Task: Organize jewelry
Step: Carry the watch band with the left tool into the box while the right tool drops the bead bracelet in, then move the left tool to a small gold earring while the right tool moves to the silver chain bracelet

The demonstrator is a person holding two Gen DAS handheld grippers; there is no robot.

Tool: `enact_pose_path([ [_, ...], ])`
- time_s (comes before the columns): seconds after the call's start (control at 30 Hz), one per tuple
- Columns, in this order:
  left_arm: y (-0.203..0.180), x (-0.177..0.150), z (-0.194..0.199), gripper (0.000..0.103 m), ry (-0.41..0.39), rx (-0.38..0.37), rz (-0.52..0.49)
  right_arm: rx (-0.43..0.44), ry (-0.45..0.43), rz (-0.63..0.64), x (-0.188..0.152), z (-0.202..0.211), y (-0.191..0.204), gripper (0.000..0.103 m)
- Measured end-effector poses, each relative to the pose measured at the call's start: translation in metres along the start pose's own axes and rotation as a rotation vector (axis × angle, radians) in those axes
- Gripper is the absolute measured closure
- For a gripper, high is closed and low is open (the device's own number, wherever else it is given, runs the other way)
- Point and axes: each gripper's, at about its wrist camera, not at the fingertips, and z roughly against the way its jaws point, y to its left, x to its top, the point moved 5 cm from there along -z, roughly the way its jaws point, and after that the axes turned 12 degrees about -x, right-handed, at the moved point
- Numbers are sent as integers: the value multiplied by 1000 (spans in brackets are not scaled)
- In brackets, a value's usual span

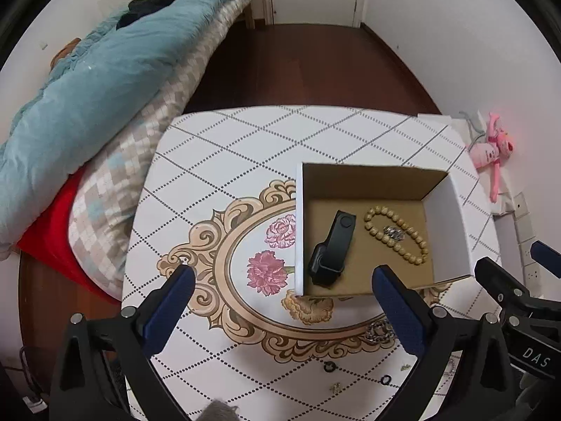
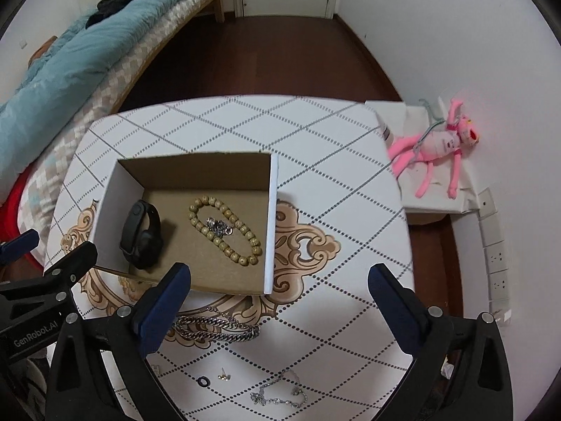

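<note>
An open cardboard box (image 2: 273,224) (image 1: 298,224) stands on the patterned table. In it lie a black smart band (image 2: 142,235) (image 1: 331,249), a beige bead bracelet (image 2: 224,228) (image 1: 396,233) and a small silver piece (image 2: 219,227) (image 1: 394,233). A heavy silver chain (image 2: 217,328) (image 1: 380,331) lies in front of the box. A thin silver chain (image 2: 280,394), a small earring (image 2: 223,376) and a black ring (image 2: 203,381) (image 1: 329,366) lie nearer. My left gripper (image 1: 284,280) and right gripper (image 2: 278,277) are open, empty, above the table.
A bed with a blue quilt (image 1: 94,80) lies left of the table (image 1: 245,147). A pink plush toy (image 2: 438,151) lies on a white box at the right wall. Wall sockets (image 2: 496,256) sit far right. Dark wooden floor (image 2: 266,56) lies beyond the table.
</note>
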Motion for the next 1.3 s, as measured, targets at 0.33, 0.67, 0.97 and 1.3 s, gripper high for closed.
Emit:
enact_pose_path([
  [0.33,-12,-5,55,0,-85,-27,-9,2,-105,-41,-3,62,-16,1],
  [0.67,-12,-24,95,0,-123,35,-5,64,-167,-108,-26,115,-36,1],
  [0.97,7,-76,54,0,-55,76,10,93,3,-170,-97,56,-51,1],
  [1.3,14,-136,-18,1,79,56,9,85,151,-243,-166,-33,-55,26],
])
